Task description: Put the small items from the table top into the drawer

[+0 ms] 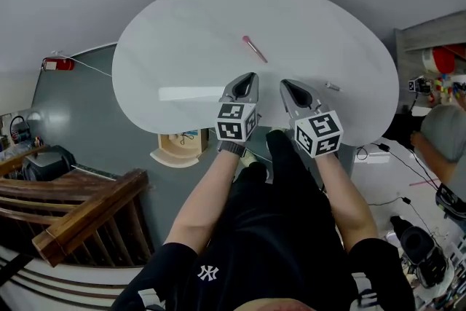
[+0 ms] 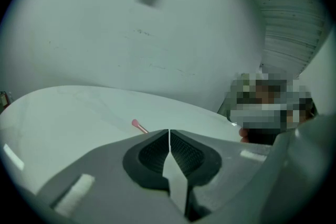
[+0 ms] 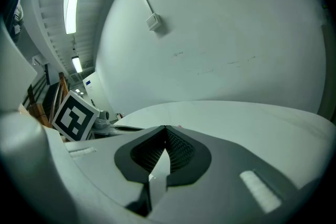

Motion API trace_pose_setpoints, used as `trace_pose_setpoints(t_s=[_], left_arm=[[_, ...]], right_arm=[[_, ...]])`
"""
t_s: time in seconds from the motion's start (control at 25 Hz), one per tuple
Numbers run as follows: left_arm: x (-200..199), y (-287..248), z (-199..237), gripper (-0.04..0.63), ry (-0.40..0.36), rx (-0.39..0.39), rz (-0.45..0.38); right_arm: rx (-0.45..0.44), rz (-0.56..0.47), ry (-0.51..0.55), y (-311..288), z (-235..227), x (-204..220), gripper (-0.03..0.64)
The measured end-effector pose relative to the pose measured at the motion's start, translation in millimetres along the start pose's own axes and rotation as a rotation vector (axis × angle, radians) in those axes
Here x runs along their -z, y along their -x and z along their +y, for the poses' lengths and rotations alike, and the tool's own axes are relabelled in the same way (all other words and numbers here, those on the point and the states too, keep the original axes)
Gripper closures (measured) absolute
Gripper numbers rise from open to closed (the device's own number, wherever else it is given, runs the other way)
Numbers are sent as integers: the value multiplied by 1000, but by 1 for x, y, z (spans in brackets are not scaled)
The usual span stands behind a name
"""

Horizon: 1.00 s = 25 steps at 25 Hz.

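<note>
A pink pen [image 1: 255, 49] lies on the round white table [image 1: 182, 47], beyond both grippers; its pink tip [image 2: 137, 125] peeks over the left gripper's jaws. A small grey item [image 1: 332, 87] lies on the table to the right of the right gripper. My left gripper [image 1: 250, 76] is held over the table's near edge, shut with nothing in it [image 2: 168, 131]. My right gripper [image 1: 285, 84] hangs beside it, also shut and empty [image 3: 165, 127]. An open wooden drawer [image 1: 182, 144] shows below the table's near-left edge, with a few items inside.
A dark wooden stair rail [image 1: 80, 211] runs at the lower left. Cables and gear [image 1: 415, 229] lie on the floor at the right, where another person [image 1: 440, 131] stands. A red object [image 1: 58, 64] lies at the far left.
</note>
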<state>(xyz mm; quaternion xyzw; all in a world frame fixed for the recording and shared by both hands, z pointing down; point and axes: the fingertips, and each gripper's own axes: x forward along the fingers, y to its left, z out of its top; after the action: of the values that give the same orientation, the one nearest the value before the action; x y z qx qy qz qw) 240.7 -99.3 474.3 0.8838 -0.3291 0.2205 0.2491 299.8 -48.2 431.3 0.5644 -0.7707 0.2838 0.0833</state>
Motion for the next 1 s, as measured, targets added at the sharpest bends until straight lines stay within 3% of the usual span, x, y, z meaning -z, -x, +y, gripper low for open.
trace_pose_setpoints(t_s=[0.6, 0.76, 1.0], left_arm=[[15, -86, 25, 489, 81, -156, 101], [18, -101, 34, 485, 90, -222, 144], [28, -118, 40, 485, 86, -251, 197]], right_arm=[[-14, 23, -56, -16, -58, -5, 594], [-13, 29, -79, -19, -74, -5, 594], [-11, 34, -99, -24, -88, -4, 594]])
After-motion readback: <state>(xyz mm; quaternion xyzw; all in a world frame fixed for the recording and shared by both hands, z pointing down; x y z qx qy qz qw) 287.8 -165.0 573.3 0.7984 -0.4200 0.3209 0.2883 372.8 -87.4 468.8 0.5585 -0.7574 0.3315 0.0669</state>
